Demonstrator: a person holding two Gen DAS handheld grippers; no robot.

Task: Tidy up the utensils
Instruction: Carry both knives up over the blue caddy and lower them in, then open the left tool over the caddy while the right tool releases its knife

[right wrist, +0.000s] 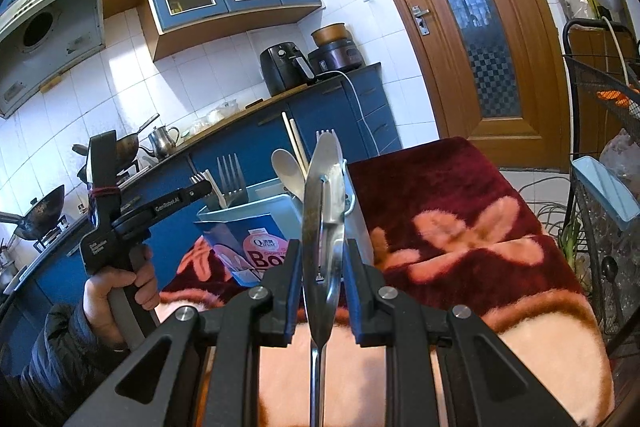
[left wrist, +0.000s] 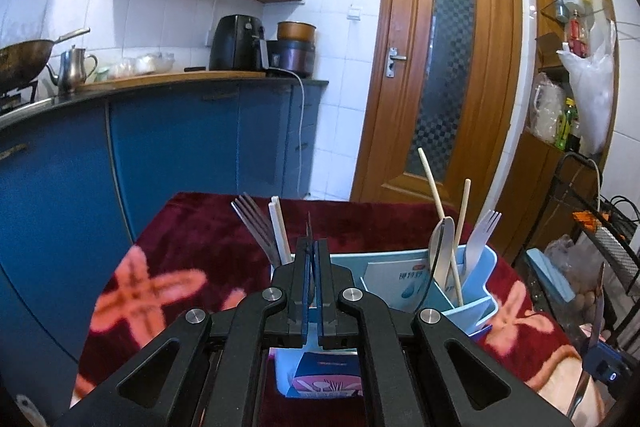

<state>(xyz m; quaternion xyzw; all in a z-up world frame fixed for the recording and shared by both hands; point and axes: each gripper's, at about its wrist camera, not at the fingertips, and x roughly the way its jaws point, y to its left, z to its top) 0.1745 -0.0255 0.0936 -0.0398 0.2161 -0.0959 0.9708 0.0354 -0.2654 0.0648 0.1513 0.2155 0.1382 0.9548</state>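
A light blue utensil caddy [left wrist: 486, 269] stands on the red floral cloth and also shows in the right wrist view [right wrist: 256, 205]. It holds forks [left wrist: 256, 227], white chopsticks [left wrist: 280, 231], a metal spoon [left wrist: 442, 251], wooden chopsticks [left wrist: 434, 183] and a light fork [left wrist: 482, 239]. My left gripper [left wrist: 311, 247] is shut on a thin dark utensil, seen edge-on, just over the caddy; it shows in the right wrist view [right wrist: 200, 189]. My right gripper [right wrist: 322, 251] is shut on a metal spoon [right wrist: 320, 227], held above the cloth to the right of the caddy.
The table carries a red cloth [right wrist: 460, 211] with pink flowers. Blue cabinets [left wrist: 172, 147] and a counter with an air fryer [left wrist: 236, 43] lie behind. A wooden door [left wrist: 436, 67] is at the back right. A wire rack [right wrist: 600, 155] stands to the right.
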